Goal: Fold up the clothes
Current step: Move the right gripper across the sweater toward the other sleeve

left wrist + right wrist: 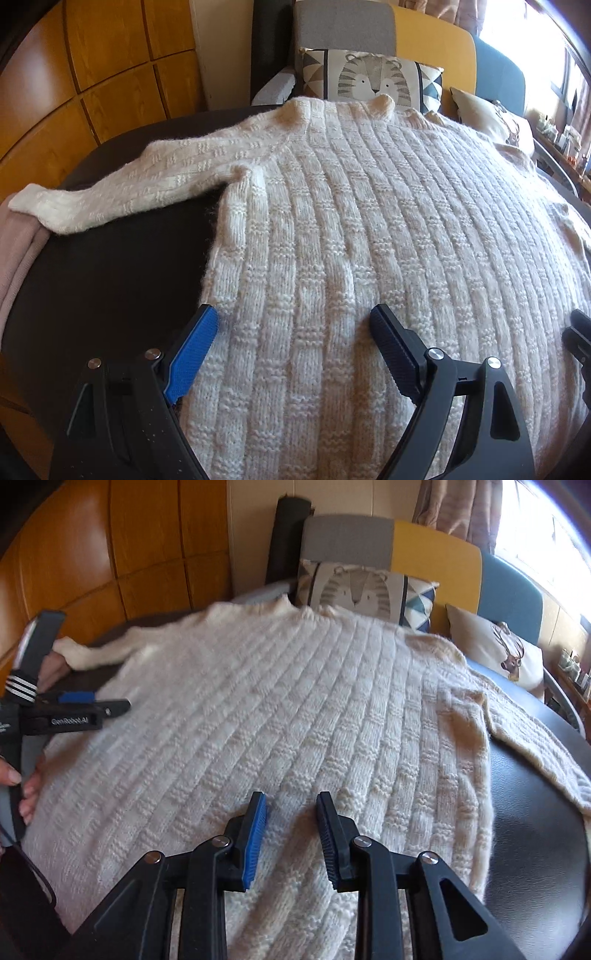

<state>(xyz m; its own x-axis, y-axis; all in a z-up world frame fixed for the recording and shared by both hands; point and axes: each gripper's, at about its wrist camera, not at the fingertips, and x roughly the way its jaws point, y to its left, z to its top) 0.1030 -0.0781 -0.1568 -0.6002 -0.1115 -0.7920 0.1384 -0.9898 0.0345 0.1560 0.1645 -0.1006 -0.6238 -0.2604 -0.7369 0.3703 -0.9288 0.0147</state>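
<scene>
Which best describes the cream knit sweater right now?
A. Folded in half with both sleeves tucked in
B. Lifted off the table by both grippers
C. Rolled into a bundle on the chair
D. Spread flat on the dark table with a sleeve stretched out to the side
D: the sweater lies flat on the dark table, its sleeve stretched out sideways, no fold made.

One cream knitted sweater (369, 229) spread on one dark table (110, 277). Two grippers: left gripper (295, 332), right gripper (291, 812). Two cushions at twelve o'clock: tiger cushion (373, 75), deer cushion (506, 653). Possibly one pink garment (18, 251) at nine o'clock.
</scene>
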